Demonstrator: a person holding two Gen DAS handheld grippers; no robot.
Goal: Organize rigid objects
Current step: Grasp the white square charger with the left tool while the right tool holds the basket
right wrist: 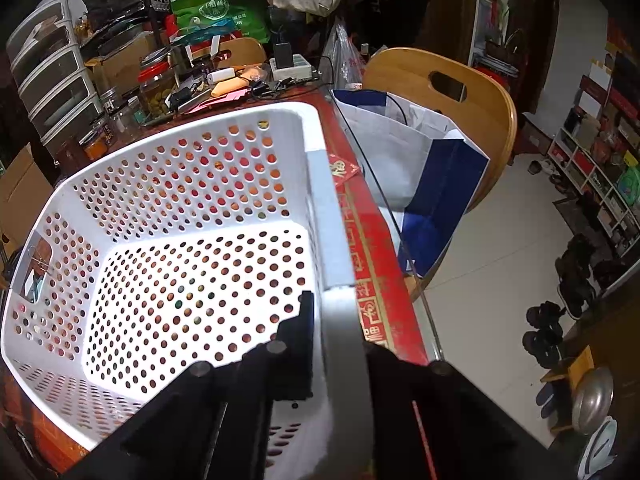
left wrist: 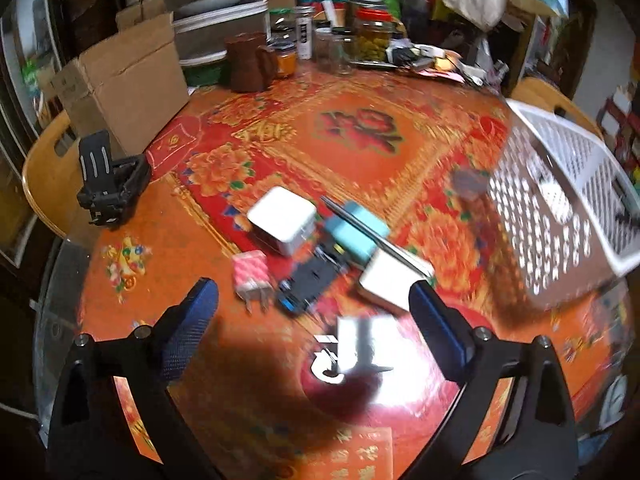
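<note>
A cluster of small rigid items lies mid-table in the left wrist view: a white charger cube (left wrist: 282, 216), a pink plug adapter (left wrist: 252, 276), a teal block (left wrist: 354, 232), a black flat part (left wrist: 308, 284) and a white box (left wrist: 390, 280). My left gripper (left wrist: 312, 286) hovers open just in front of and above them, its blue pads wide apart and holding nothing. The white perforated basket (left wrist: 560, 200) stands to the right. In the right wrist view my right gripper (right wrist: 340, 340) is shut on the rim of the basket (right wrist: 180, 184), one finger inside the wall and one outside.
A cardboard box (left wrist: 128, 80), a black folded holder (left wrist: 112, 184), a brown jug (left wrist: 248, 62) and jars (left wrist: 370, 36) line the table's left and far sides. The basket sits by the table's right edge (right wrist: 384, 264), beyond which stand a paper bag (right wrist: 420, 168) and a wooden chair (right wrist: 460, 80).
</note>
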